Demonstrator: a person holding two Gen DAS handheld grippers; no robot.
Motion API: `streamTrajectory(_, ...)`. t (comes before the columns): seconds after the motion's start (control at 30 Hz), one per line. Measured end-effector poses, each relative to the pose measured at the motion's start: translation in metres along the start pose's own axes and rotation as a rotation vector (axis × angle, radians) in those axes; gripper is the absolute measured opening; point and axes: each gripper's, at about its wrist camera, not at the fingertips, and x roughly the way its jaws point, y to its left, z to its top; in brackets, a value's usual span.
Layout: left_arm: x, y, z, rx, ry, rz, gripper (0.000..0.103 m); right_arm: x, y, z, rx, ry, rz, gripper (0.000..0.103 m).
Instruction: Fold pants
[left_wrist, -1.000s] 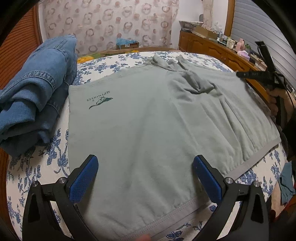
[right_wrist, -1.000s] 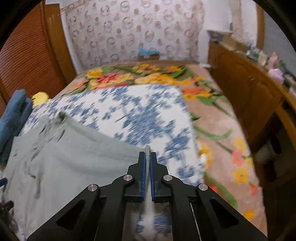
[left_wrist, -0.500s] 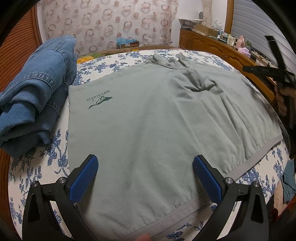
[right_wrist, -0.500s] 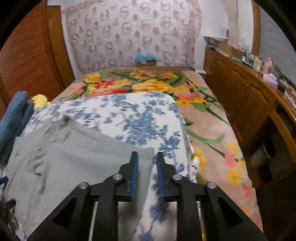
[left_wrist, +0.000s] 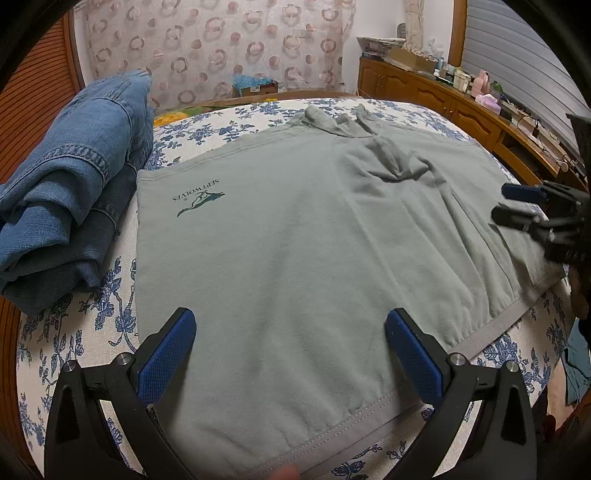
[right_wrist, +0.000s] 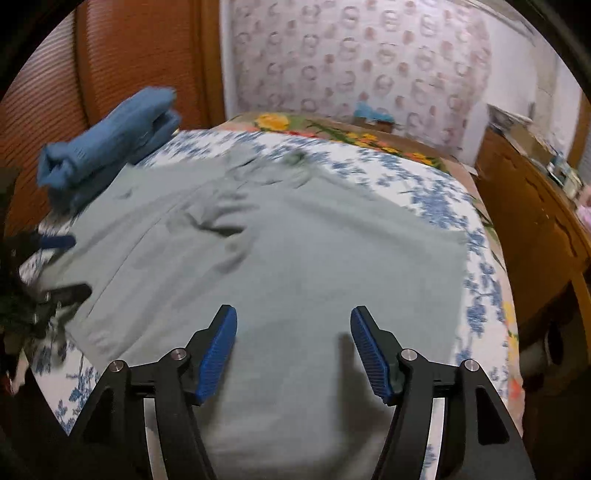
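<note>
on floral bedspread (left_wrist: 74, 343), flat grey knit pants (left_wrist: 295, 258)

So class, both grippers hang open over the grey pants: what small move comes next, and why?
Probably lower the left gripper and pinch the near hem of the grey pants. Both it and the right gripper are open and empty, and the pants lie flat, not yet folded over.

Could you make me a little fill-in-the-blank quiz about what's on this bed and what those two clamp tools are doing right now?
1. The grey pants lie spread on a bedsheet printed with ____ flowers.
2. Beside the pants sits a stack of folded ____ clothes.
3. Both the left hand-held gripper and the right hand-held gripper have their jaws ____.
4. The dark logo printed on the pants sits near the edge closest to the ____ stack.

Missing words: blue; denim; open; denim
</note>
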Motion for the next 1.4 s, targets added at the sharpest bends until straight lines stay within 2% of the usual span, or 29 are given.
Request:
streamTrajectory(0.07, 0.000, 0.000, 0.000, 0.000, 0.000, 0.000, 0.103, 0.004, 0.001, -0.004, 0.002, 0.018, 0.003, 0.066)
streamTrajectory(0.2, 0.000, 0.000, 0.000, 0.000, 0.000, 0.001, 0.103, 0.001, -0.003, -0.002, 0.022, 0.011, 0.018, 0.074)
streamTrajectory(0.3, -0.001, 0.000, 0.000, 0.000, -0.001, -0.001, 0.103, -0.003, -0.002, -0.007, 0.028, 0.006, 0.008, 0.075)
streamTrajectory(0.53, -0.014, 0.011, -0.007, -0.011, -0.012, -0.006, 0.103, 0.007, -0.005, 0.011, 0.027, 0.012, 0.002, 0.076)
streamTrajectory(0.63, -0.030, 0.023, -0.014, -0.035, -0.030, -0.016, 0.097, 0.008, -0.005, 0.011, 0.027, 0.011, -0.002, 0.076)
streamTrajectory(0.8, -0.049, 0.038, -0.028, -0.053, -0.046, -0.014, 0.093, 0.009, -0.007, 0.011, 0.030, 0.010, 0.001, 0.077)
streamTrajectory(0.87, -0.053, 0.042, -0.033, -0.061, -0.045, -0.019, 0.084, 0.009, -0.007, 0.011, 0.031, 0.009, 0.000, 0.077)
streamTrajectory(1.07, -0.062, 0.053, -0.051, -0.084, -0.035, -0.029, 0.069, 0.010, -0.007, 0.012, 0.031, 0.009, 0.000, 0.077)
streamTrajectory(1.17, -0.063, 0.060, -0.059, -0.104, -0.027, -0.025, 0.054, 0.010, -0.007, 0.012, 0.031, 0.009, 0.000, 0.077)
streamTrajectory(1.27, -0.065, 0.063, -0.065, -0.117, -0.027, -0.030, 0.047, 0.011, -0.007, 0.012, 0.033, 0.008, 0.000, 0.077)
streamTrajectory(1.4, -0.064, 0.060, -0.069, -0.118, -0.024, -0.042, 0.044, 0.012, -0.007, 0.012, 0.033, 0.008, 0.001, 0.077)
